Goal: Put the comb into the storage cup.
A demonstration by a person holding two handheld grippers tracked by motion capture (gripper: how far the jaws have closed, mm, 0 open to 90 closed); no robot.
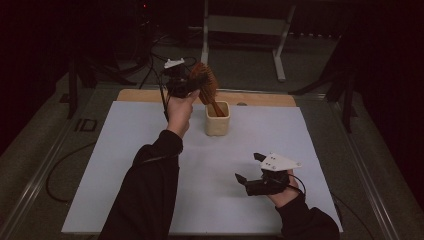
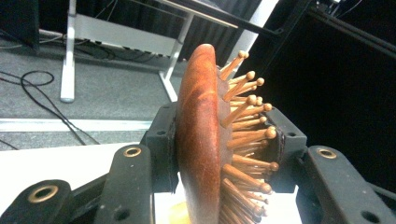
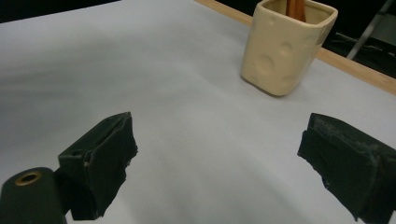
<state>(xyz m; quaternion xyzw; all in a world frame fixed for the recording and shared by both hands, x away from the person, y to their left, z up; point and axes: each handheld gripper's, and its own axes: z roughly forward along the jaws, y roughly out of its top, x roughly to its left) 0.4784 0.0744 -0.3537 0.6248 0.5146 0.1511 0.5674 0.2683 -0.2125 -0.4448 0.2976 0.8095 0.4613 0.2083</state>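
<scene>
A wooden hairbrush (image 1: 206,85) with round-tipped wooden pins is held head up, its handle reaching down into a cream square cup (image 1: 217,119) at the back of the table. My left gripper (image 1: 186,84) is shut on the brush head; in the left gripper view the two pads clamp the hairbrush (image 2: 201,140) from back and pin side. My right gripper (image 1: 249,168) rests low near the front right, open with nothing between its jaws. In the right gripper view the cup (image 3: 287,44) stands ahead and to the right, the brush handle (image 3: 295,9) showing inside its rim.
A white sheet (image 1: 125,165) covers the table, with a wooden strip (image 1: 270,99) along the far edge. Beyond the table stand a metal frame (image 1: 250,30) and loose cables on a dark floor.
</scene>
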